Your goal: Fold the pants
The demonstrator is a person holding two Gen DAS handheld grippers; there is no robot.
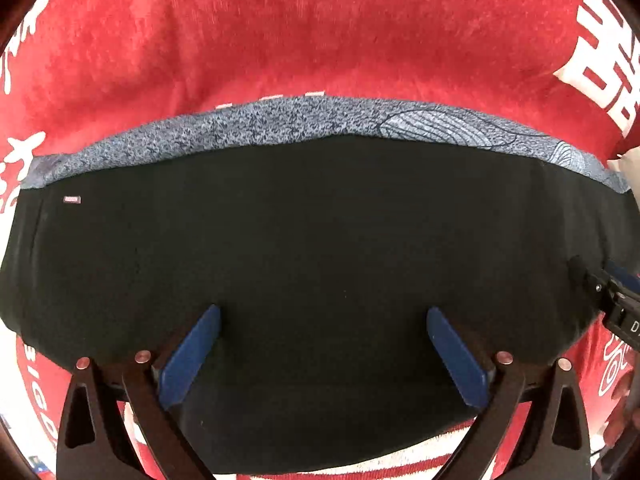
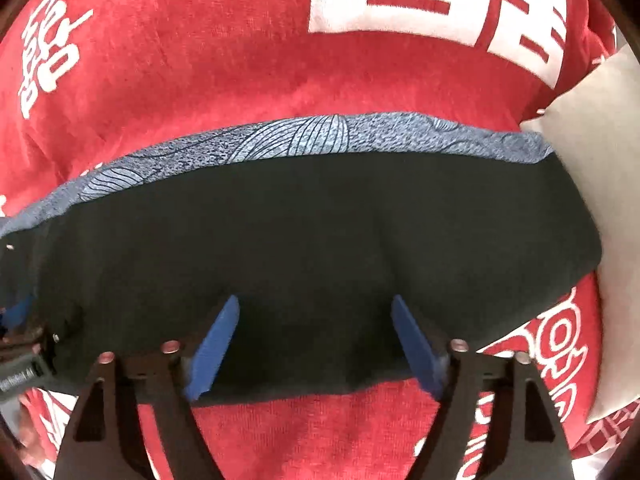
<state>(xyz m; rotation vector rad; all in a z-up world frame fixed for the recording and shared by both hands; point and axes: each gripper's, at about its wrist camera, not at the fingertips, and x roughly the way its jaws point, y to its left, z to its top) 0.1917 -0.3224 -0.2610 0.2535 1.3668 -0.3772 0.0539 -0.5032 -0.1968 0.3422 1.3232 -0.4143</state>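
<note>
Black pants (image 1: pixel 300 240) lie flat and folded on a red blanket, with a blue-grey patterned cloth (image 1: pixel 280 124) showing along their far edge. My left gripper (image 1: pixel 323 320) is open, its blue pads spread wide just above the pants' near part. My right gripper (image 2: pixel 315 310) is open too, over the pants (image 2: pixel 300 232) near their front edge. The patterned cloth (image 2: pixel 280 140) shows behind them. The right gripper shows at the right edge of the left wrist view (image 1: pixel 612 292); the left gripper shows at the left edge of the right wrist view (image 2: pixel 20 340).
A red blanket (image 1: pixel 300 32) with white characters covers the surface on all sides (image 2: pixel 200 60). A white pillow or cloth (image 2: pixel 600 168) lies against the pants' right end.
</note>
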